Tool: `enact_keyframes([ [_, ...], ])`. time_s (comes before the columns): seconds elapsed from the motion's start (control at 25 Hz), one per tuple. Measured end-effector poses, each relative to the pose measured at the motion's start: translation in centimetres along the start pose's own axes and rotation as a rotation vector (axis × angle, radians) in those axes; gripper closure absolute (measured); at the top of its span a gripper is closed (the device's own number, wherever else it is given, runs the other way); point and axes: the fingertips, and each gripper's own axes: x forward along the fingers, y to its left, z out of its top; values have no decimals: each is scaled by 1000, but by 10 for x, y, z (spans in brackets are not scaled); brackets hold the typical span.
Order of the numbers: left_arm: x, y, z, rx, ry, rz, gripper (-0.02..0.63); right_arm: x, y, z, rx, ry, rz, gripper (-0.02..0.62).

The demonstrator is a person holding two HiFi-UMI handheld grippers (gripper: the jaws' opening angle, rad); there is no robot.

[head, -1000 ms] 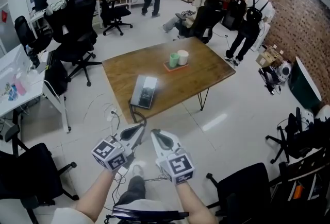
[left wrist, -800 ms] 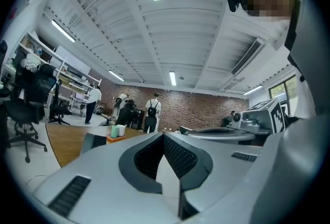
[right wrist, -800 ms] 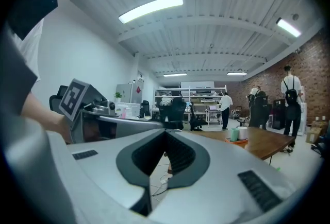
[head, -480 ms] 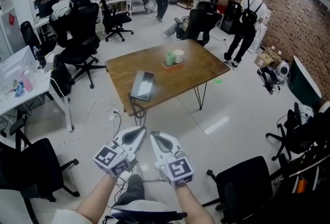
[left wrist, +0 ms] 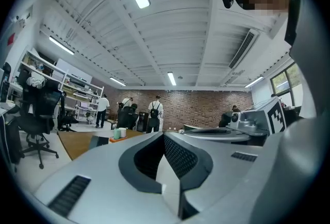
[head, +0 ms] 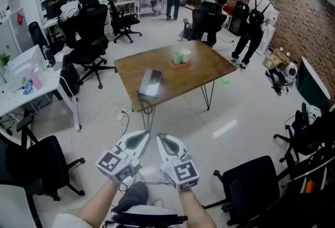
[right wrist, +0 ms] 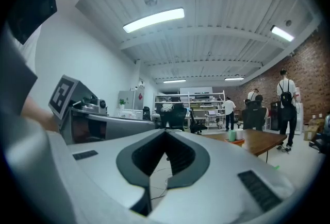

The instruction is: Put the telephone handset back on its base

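While the head view looks down on white floor, the left gripper (head: 142, 134) and right gripper (head: 160, 138) sit side by side, both aimed at a wooden table (head: 204, 72) well apart from them. The telephone (head: 151, 83) lies by the table's near left edge; its handset cannot be told from its base. Two cups (head: 181, 57) stand farther back. A loose cable (head: 121, 114) lies on the floor between, black office chairs (head: 29, 159) flank the near space, and people (head: 260, 12) stand by the far brick wall. Each gripper's cube (head: 116, 163) bears black-and-white square markers. The left gripper view shows its jaws pressed together on nothing, with the telephone (left wrist: 100, 140) far left. The right gripper view shows its jaws likewise closed and empty, with the table (right wrist: 258, 139) at right.
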Motion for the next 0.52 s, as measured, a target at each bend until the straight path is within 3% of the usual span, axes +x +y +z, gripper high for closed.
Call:
enact_keyframes([
  [0.52, -2, -5, 20, 25, -57, -10, 604, 1, 8, 4, -51, -17, -4, 592],
])
